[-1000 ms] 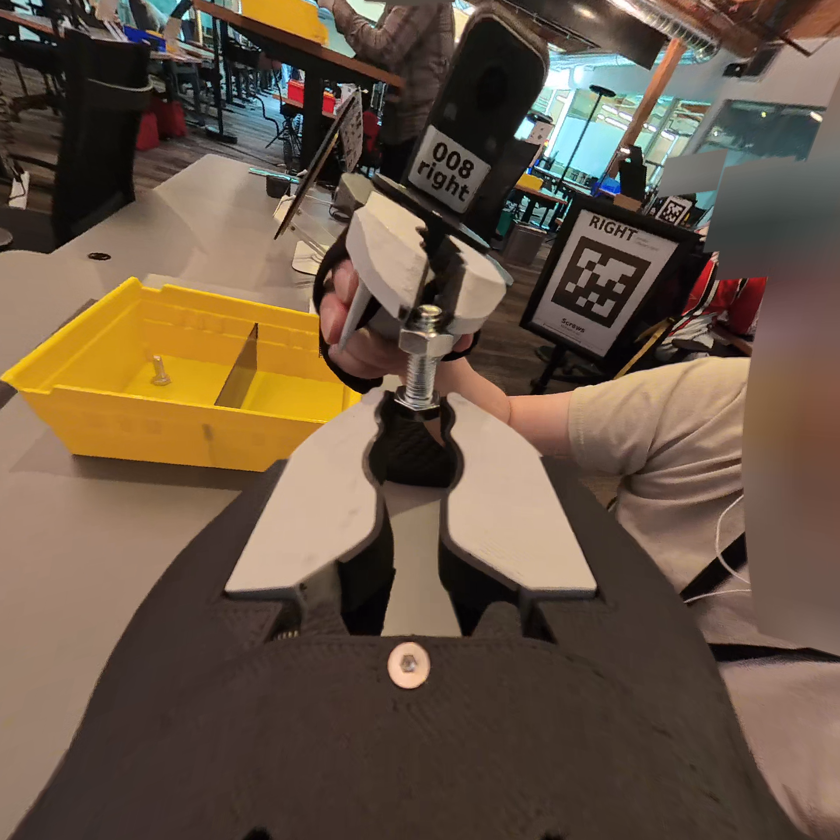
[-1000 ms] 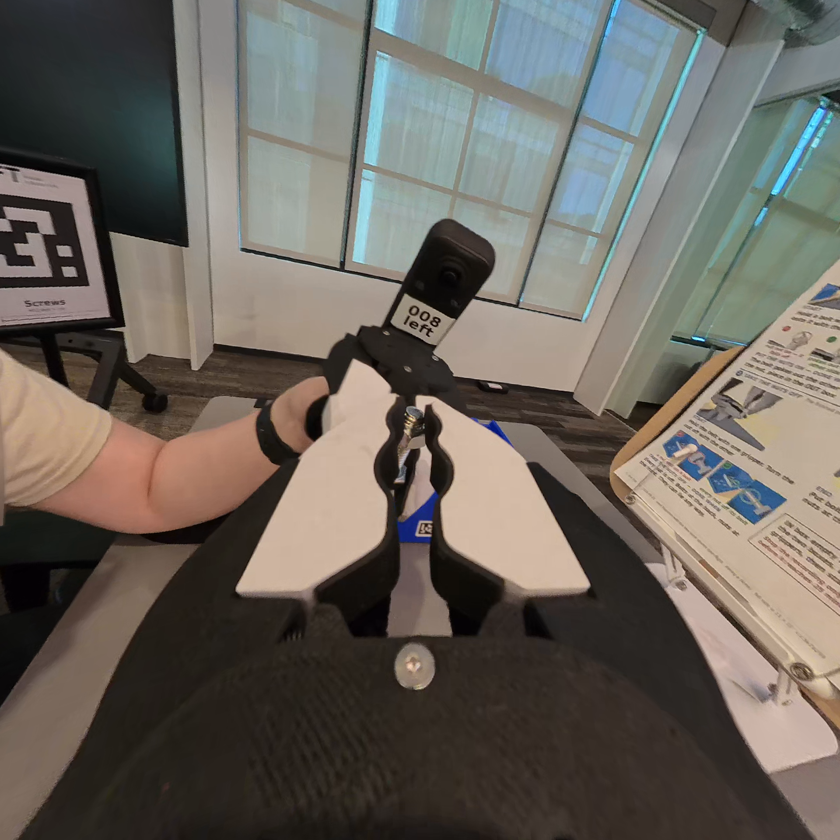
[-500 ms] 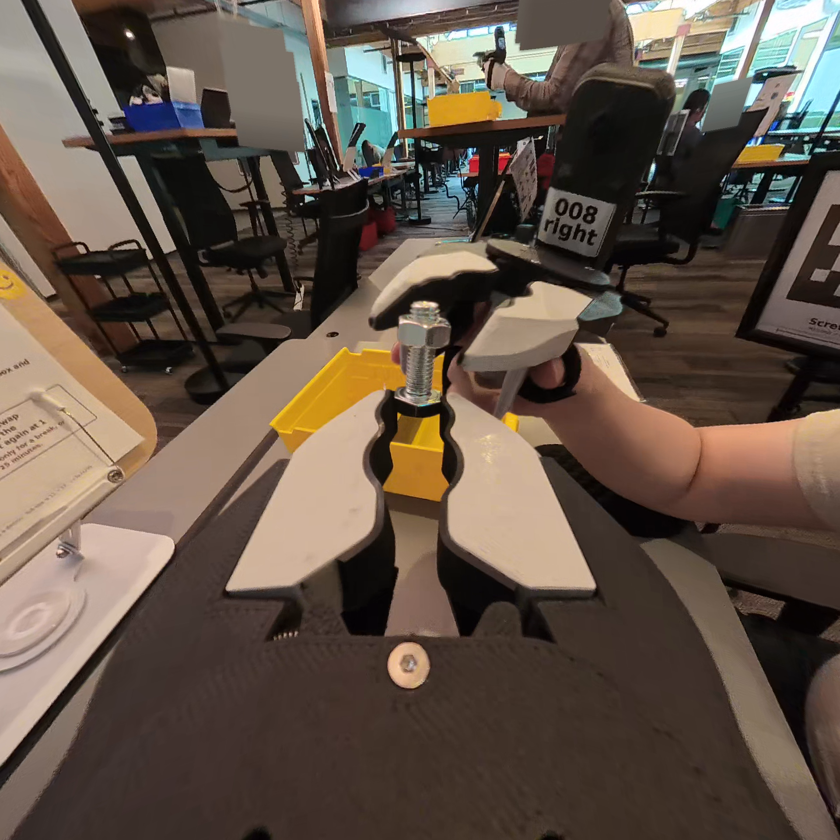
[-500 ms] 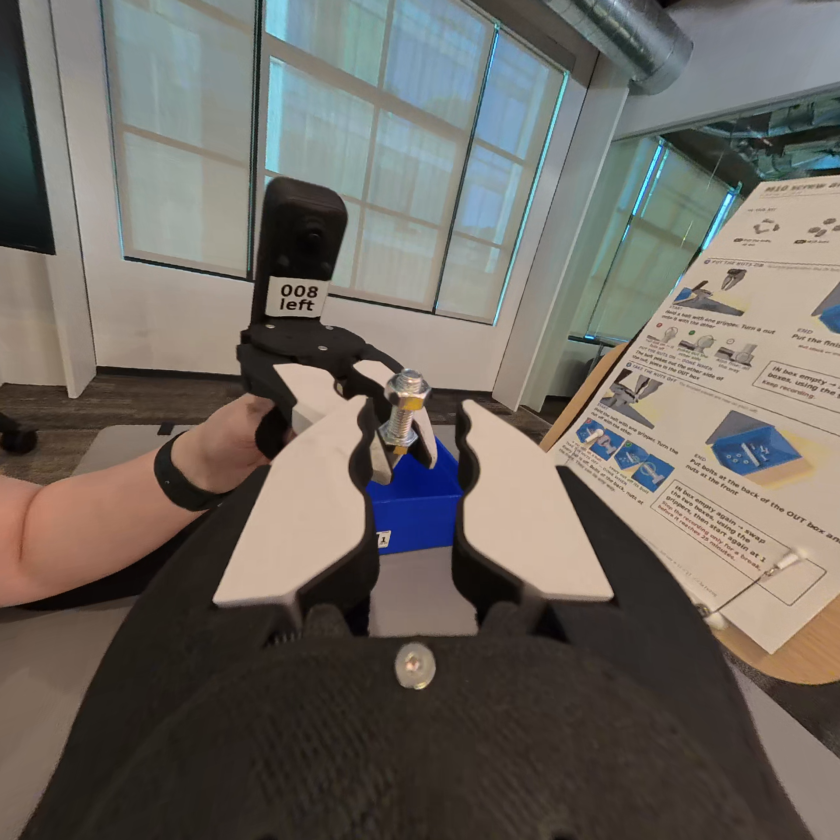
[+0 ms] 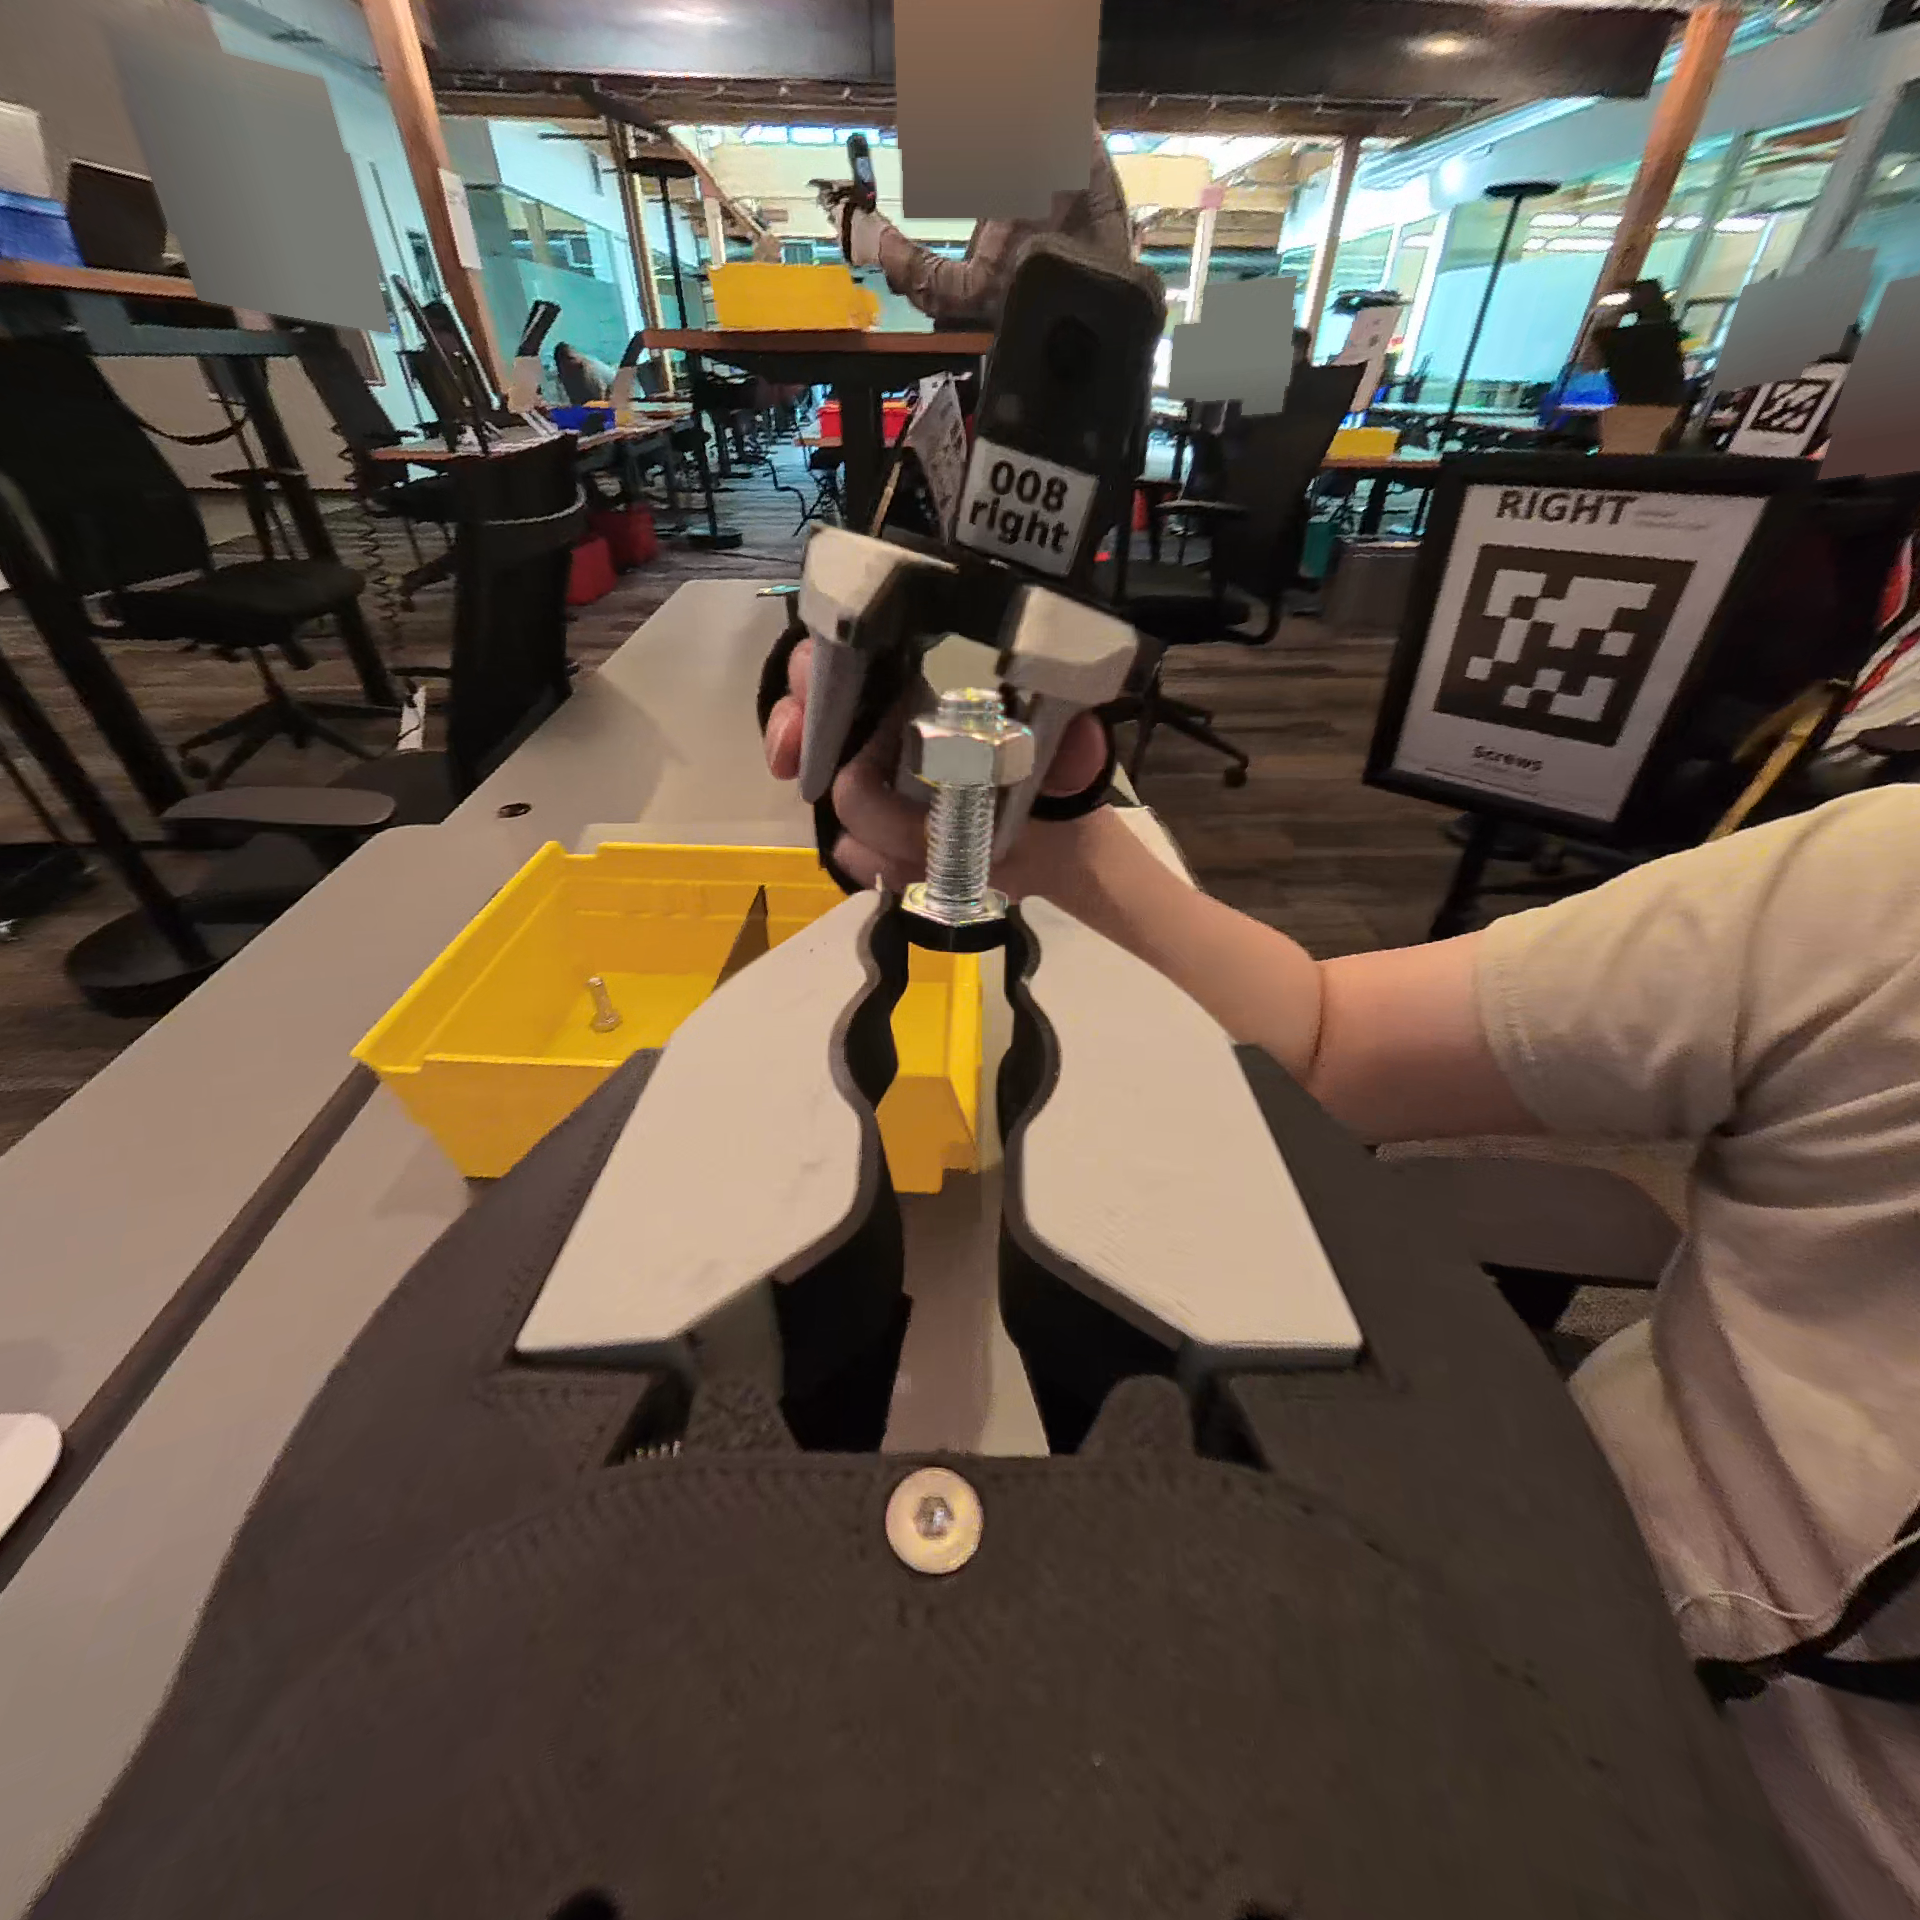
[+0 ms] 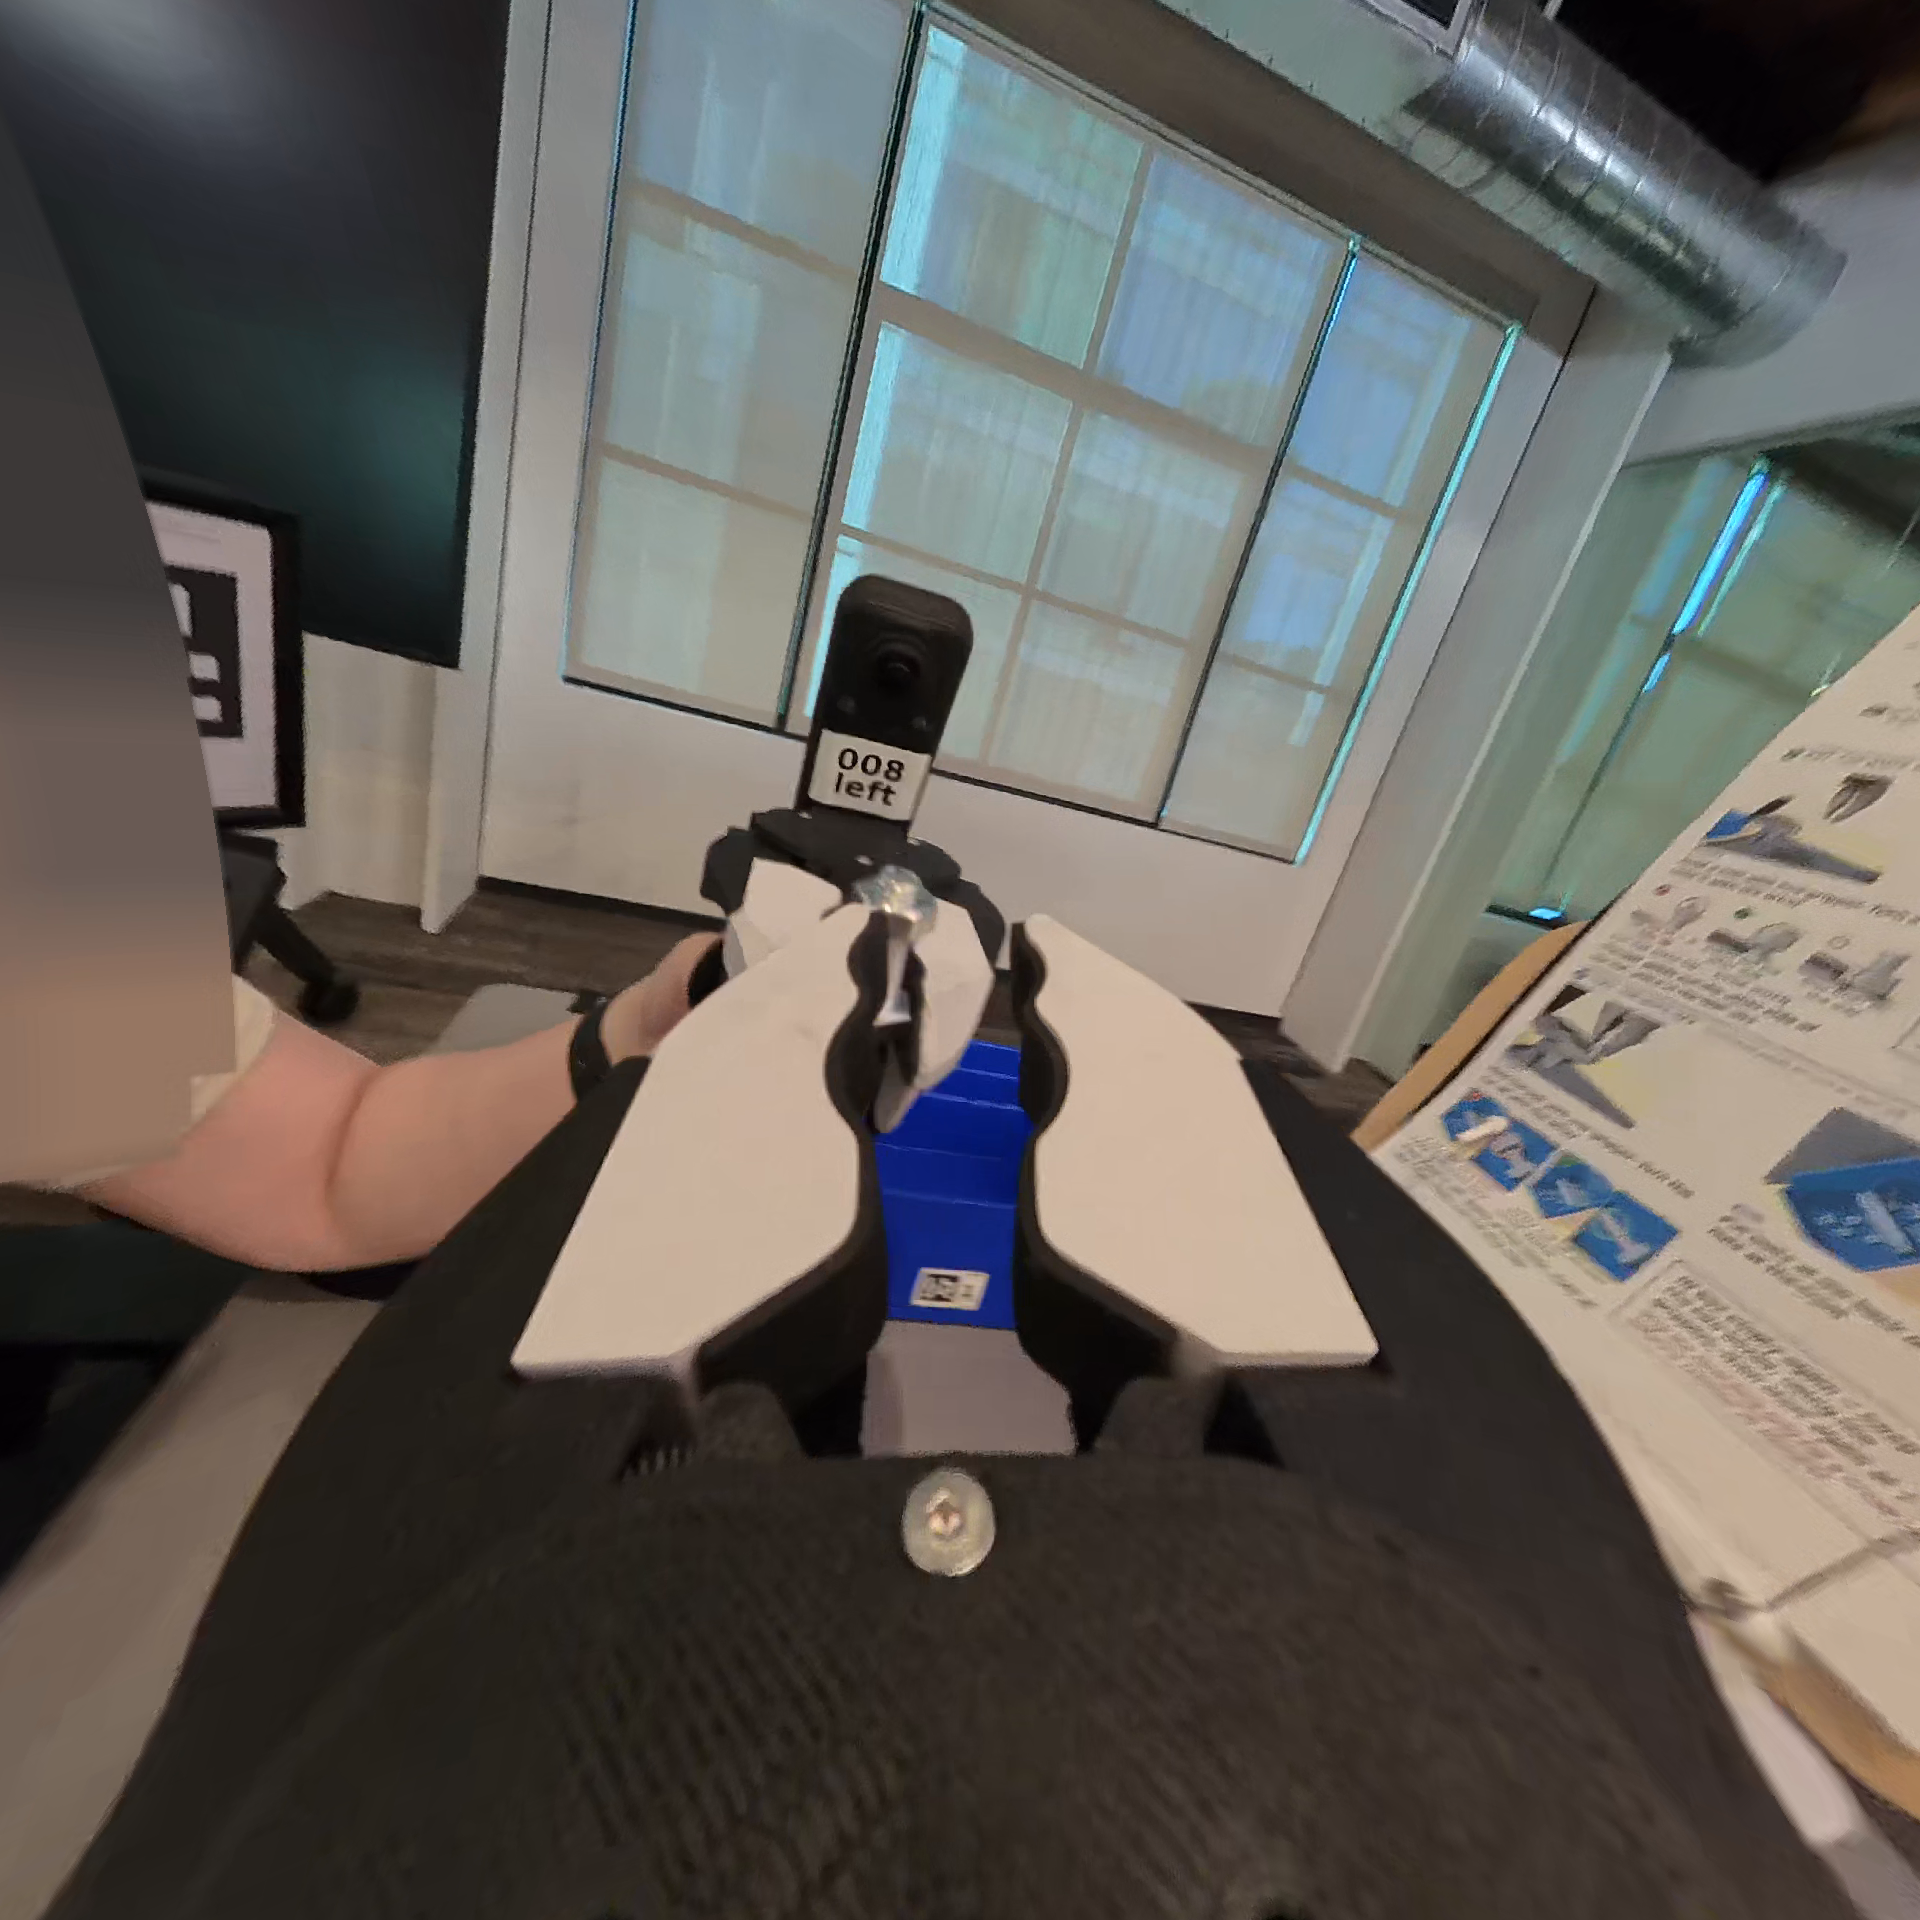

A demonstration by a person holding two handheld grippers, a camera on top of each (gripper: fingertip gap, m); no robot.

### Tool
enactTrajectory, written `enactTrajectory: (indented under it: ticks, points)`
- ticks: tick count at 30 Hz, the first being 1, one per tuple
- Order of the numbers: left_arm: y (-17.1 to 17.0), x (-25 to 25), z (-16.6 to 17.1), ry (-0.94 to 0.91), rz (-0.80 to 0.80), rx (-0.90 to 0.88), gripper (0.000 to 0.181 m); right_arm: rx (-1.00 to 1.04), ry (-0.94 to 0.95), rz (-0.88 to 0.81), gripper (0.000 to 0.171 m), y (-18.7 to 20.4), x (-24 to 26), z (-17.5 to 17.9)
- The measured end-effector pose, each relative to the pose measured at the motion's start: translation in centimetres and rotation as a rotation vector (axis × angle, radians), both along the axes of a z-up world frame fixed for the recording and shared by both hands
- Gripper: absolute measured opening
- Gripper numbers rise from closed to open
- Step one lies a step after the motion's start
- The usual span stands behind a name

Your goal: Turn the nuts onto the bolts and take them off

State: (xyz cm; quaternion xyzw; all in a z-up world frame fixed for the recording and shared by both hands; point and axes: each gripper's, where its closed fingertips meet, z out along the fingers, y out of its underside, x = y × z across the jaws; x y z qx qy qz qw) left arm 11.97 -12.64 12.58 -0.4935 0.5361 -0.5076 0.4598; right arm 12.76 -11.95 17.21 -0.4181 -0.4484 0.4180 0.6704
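Left gripper (image 5: 951, 925) is clamping the silver threaded steel bolt (image 5: 954, 847) by its head; right gripper (image 5: 961, 758) is standing spread around the hex nut (image 5: 966, 750), not gripping. Mid-turn, I'd say; next: reclose, twist.

Around the upright bolt (image 5: 958, 831) we find open air left and right; behind it our right gripper (image 5: 925, 769) crowds close, and below sits the yellow bin (image 5: 499, 1070)

Open-plan office: desks (image 5: 810, 338), swivel chairs (image 5: 223, 603) (many).
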Motion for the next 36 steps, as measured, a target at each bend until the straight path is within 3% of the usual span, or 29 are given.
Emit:
enactTrajectory:
  ticks: [8, 17, 21, 29, 32, 36]
  points:
    - [-0.5, 0.5, -0.1, -0.007, -0.037, -0.026, 0.018, -0.068, -0.038, 0.062, 0.032, 0.3, -1.7, -1.4]
    - [-0.8, 0.2, 0.0, -0.009, -0.065, -0.028, 0.018, -0.051, 0.011, 0.073, 0.025, -0.4, -2.0, -0.4]
    - [-1.5, -0.2, 0.7, -0.046, -0.116, -0.049, 0.018, -0.142, 0.029, 0.092, 0.023, 1.0, -0.5, -0.6]
    - [-2.1, 0.3, 0.2, -0.022, -0.143, -0.046, 0.018, -0.081, 0.055, 0.186, 0.028, -1.3, -1.8, 0.0]
    - [-2.4, 0.0, 0.6, -0.049, -0.180, -0.068, 0.018, -0.151, 0.099, 0.144, 0.022, 0.9, 0.0, 0.1]
    - [-1.6, -0.2, 0.7, -0.053, -0.133, -0.071, 0.018, -0.098, 0.026, 0.206, 0.028, -1.3, -1.2, -0.2]
